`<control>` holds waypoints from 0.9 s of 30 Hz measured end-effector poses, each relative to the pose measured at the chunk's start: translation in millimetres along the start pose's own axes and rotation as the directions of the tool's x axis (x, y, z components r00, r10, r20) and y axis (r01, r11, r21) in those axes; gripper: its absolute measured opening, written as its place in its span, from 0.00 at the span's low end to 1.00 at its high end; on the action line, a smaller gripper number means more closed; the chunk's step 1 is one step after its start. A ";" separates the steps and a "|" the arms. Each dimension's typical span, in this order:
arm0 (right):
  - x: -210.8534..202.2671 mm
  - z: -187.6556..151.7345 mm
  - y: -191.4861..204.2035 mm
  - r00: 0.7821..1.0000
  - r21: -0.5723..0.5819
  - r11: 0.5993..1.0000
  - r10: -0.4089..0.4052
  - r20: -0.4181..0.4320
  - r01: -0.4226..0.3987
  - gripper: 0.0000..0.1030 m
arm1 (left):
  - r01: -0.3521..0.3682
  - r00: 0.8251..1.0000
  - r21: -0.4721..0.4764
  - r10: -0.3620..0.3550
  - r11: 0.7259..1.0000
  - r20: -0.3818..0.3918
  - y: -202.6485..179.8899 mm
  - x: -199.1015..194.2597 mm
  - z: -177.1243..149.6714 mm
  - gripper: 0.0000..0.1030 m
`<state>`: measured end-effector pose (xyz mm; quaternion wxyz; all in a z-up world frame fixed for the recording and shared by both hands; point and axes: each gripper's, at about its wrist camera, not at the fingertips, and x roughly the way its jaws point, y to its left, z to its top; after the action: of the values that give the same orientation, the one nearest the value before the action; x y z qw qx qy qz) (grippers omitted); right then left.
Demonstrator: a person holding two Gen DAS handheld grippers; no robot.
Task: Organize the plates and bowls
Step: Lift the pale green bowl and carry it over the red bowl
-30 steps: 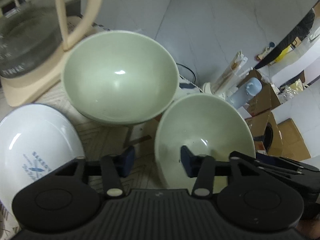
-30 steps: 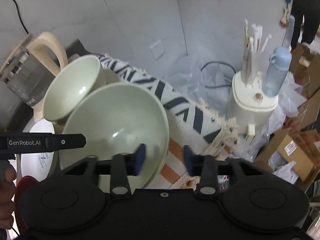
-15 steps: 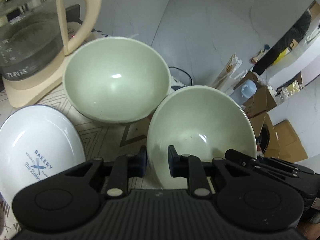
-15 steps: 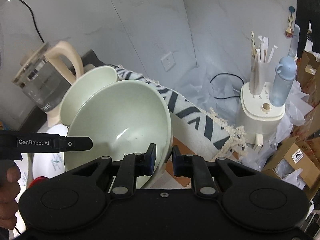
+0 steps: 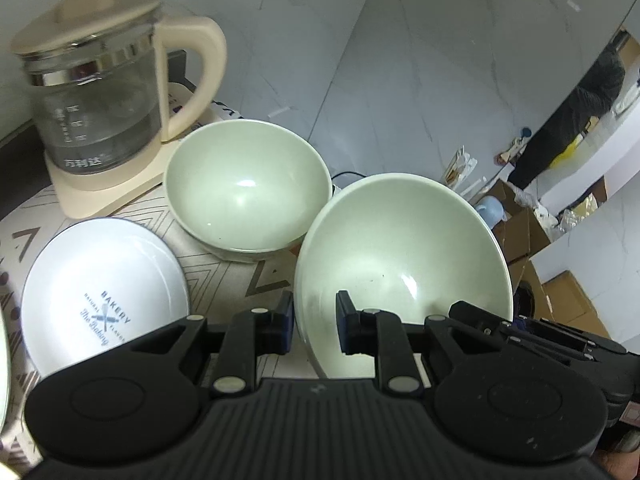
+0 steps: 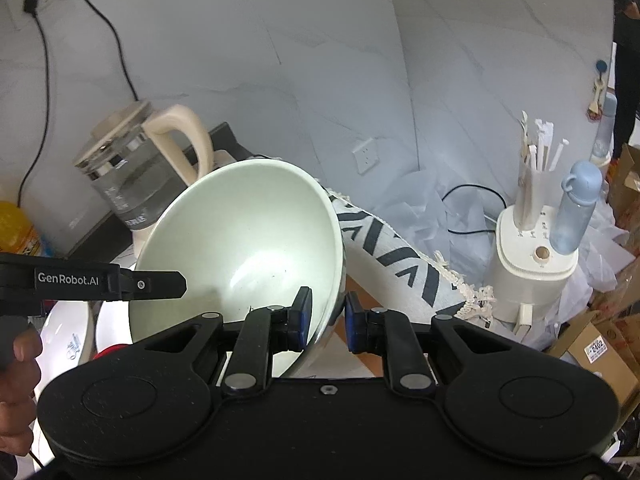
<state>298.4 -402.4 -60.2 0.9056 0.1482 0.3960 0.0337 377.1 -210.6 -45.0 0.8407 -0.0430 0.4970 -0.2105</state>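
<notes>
- Both tools, left tool (image 5: 313, 326) and right tool (image 6: 325, 320), have just closed on opposite rims of the near pale green bowl (image 5: 404, 264), tilting it clear of the desk (image 5: 240, 276).
- Second green bowl (image 5: 246, 184) stays by the glass kettle (image 5: 100, 96); stacking there looks next.
- White bakery plate (image 5: 104, 296) is untouched.

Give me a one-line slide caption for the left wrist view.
Left tool pinching the rim of a tilted pale green bowl, beside a second green bowl, bakery plate and kettle.

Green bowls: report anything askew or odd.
One green bowl is steeply tilted off the table, its rim pinched on opposite sides by the left gripper and right gripper. The other green bowl sits upright. No damage or spills visible.
</notes>
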 end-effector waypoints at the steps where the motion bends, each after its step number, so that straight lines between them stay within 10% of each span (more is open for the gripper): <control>1: -2.5 0.0 0.6 1.000 -0.004 1.000 0.006 0.003 -0.006 0.17 | -0.001 1.000 -0.005 0.001 1.000 0.008 -0.1 -3.9 -0.5 0.19; 27: -38.7 -11.9 44.1 0.990 -0.142 0.980 0.143 0.016 -0.139 0.17 | -0.091 0.987 -0.134 0.108 0.987 0.121 16.0 -79.8 -51.2 0.19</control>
<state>265.7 -364.3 -27.5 0.9143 0.1120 0.3690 0.1237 305.0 -157.5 -10.0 0.8759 -0.0854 0.4559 -0.1325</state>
